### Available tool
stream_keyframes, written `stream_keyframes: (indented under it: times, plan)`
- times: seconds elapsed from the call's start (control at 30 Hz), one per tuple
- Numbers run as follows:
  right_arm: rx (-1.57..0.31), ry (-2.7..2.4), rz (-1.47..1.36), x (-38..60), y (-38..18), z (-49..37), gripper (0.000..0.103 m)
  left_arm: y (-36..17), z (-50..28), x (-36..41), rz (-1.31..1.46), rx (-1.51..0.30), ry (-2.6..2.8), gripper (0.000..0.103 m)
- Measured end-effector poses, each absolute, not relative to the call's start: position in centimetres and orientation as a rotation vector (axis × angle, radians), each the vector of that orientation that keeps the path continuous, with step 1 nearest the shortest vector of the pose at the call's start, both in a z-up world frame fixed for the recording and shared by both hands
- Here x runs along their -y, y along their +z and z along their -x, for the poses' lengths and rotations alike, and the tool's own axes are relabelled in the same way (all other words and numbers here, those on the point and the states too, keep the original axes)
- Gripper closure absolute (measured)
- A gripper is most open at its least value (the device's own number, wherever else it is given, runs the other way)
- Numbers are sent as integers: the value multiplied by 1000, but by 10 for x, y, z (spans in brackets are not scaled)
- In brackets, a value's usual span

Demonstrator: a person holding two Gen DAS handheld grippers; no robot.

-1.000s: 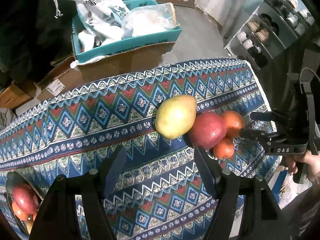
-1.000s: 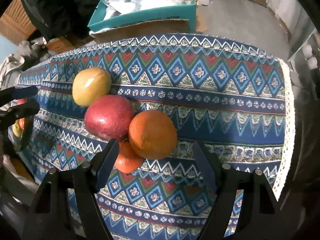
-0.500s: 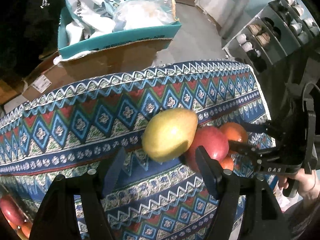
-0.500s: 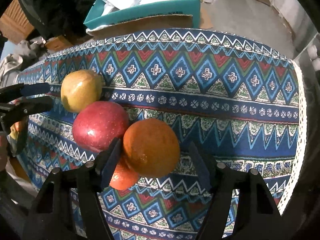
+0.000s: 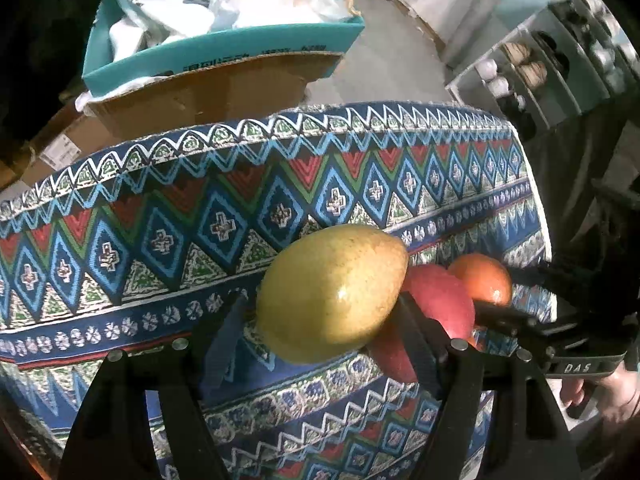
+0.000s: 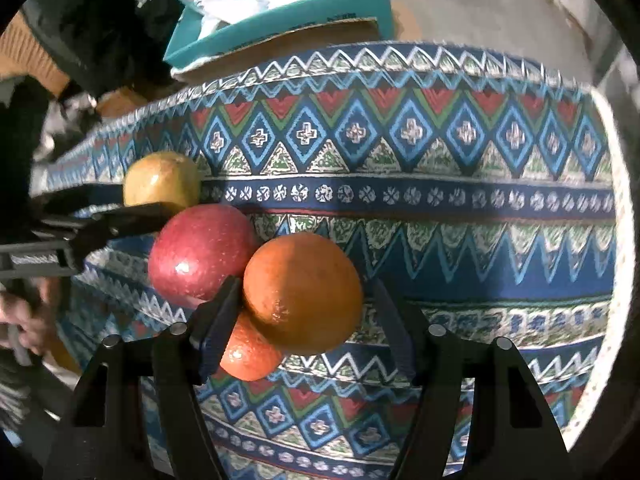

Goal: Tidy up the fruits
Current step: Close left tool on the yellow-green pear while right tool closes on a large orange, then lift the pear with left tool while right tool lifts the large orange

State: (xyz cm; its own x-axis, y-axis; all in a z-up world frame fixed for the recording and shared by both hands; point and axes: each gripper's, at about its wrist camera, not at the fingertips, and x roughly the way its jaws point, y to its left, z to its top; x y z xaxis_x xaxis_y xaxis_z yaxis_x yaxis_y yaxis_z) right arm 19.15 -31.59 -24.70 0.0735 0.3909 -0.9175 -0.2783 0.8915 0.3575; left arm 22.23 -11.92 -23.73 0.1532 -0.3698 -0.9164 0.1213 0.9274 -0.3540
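A yellow-green pear (image 5: 332, 292) lies on the patterned tablecloth (image 5: 200, 216), touching a red apple (image 5: 436, 300) with an orange (image 5: 482, 278) behind it. My left gripper (image 5: 320, 316) is open, its fingers either side of the pear. In the right wrist view my right gripper (image 6: 304, 300) is open around the large orange (image 6: 302, 290); a smaller orange (image 6: 248, 352) lies under it, the red apple (image 6: 200, 252) to its left and the pear (image 6: 160, 180) beyond. The left gripper (image 6: 120, 216) shows by the pear.
A cardboard box (image 5: 208, 80) topped by a teal tray of plastic bags stands past the table's far edge. A shelf with shoes (image 5: 532, 60) stands at the right. The tablecloth's right edge (image 6: 618, 240) drops off close to the fruit.
Both grippers have moved forward. The pear now sits between the left fingers and the large orange between the right fingers. The bowl of fruit at the lower left has left the left view.
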Motion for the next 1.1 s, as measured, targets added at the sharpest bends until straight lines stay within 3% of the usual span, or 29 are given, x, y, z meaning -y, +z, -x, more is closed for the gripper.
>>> stream_keyframes:
  times: [0.37,0.83,1.1]
  plan:
    - [-1420,517,-366,346,-263,-194,39,-242,-222,112,291,-1349,-393,31]
    - [-1340,343,116,307,-235,-184,39,-221,-184,90,84,-1316,-287,36]
    - [-1336,353,132,295,-247,-191,38,-223,-185,94,59,-1313,-269,33]
